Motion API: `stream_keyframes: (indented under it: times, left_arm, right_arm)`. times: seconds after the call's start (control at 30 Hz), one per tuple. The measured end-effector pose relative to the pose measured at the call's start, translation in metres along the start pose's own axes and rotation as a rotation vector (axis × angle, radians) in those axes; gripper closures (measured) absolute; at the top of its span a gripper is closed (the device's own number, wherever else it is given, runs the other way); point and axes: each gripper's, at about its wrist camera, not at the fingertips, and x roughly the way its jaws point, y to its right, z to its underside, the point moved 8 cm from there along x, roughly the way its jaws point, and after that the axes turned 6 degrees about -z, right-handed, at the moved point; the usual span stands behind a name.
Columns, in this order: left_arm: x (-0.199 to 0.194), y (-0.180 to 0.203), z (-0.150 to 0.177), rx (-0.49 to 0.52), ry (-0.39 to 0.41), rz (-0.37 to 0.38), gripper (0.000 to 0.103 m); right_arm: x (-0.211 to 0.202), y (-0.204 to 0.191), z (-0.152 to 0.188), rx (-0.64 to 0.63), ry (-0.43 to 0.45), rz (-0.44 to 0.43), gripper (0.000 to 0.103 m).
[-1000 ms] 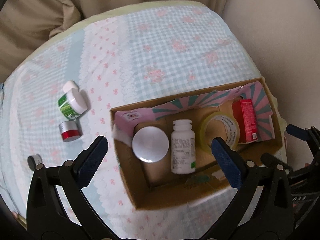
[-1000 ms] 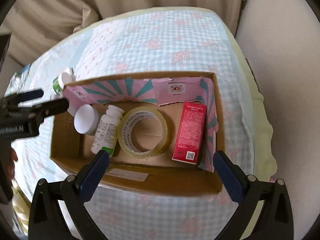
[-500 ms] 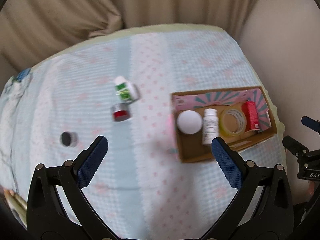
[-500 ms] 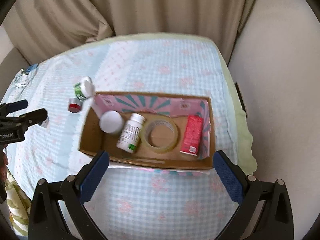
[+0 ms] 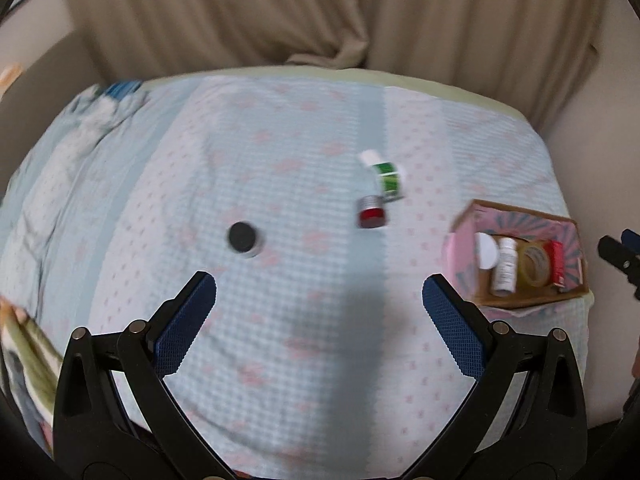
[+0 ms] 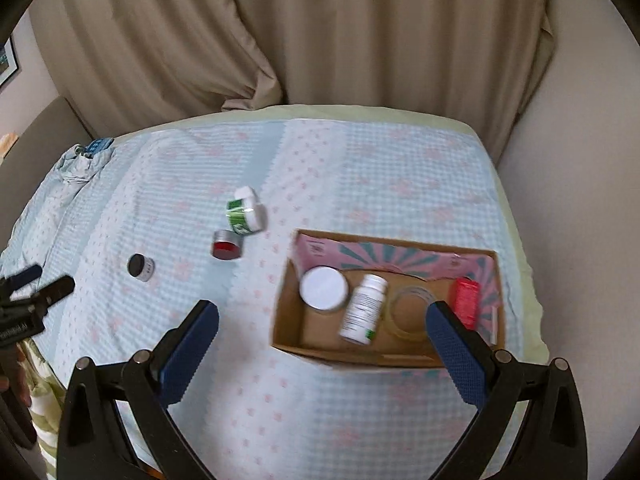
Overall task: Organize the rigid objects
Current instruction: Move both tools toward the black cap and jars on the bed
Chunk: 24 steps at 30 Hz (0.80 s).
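A cardboard box sits on the right of the bed and holds a white-lidded jar, a white pill bottle, a tape roll and a red carton. It also shows in the left wrist view. On the sheet lie a green-and-white jar, a red jar and a black-lidded jar. My left gripper is open and empty, high above the sheet, near the black-lidded jar. My right gripper is open and empty above the box's near left.
The bed has a blue gingham sheet with pink flowers. Beige curtains hang behind it and a pale wall stands at the right. Crumpled cloth lies at the far left corner.
Both grippers have pulled up and back from the box, so the bed looks smaller. The left gripper has swung left over the loose jars. Both stay open and empty.
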Motion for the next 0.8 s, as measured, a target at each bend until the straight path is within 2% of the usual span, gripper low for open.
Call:
stream_keyframes:
  times: [0.2,0.37,0.57,0.8]
  left_arm:
    - [0.037,-0.061,0.009,-0.083,-0.028,-0.050,0.000]
    - [0.080,-0.093,0.015,-0.142,-0.067,-0.070,0.000]
    - [0.138,-0.110,0.011,-0.186,-0.100,-0.087,0.000]
    - [0.224,-0.105,0.003,-0.212,-0.108,-0.096,0.000]
  right_arm:
    - [0.033,-0.054,-0.027,-0.063,-0.023,-0.037,0.000]
    - [0.079,-0.089,-0.047,-0.086,-0.052,-0.055,0.000]
    - [0.138,-0.115,-0.068,-0.088,-0.096,-0.075,0.000]
    - [0.215,-0.119,-0.087,-0.138,-0.165,-0.034,0.000]
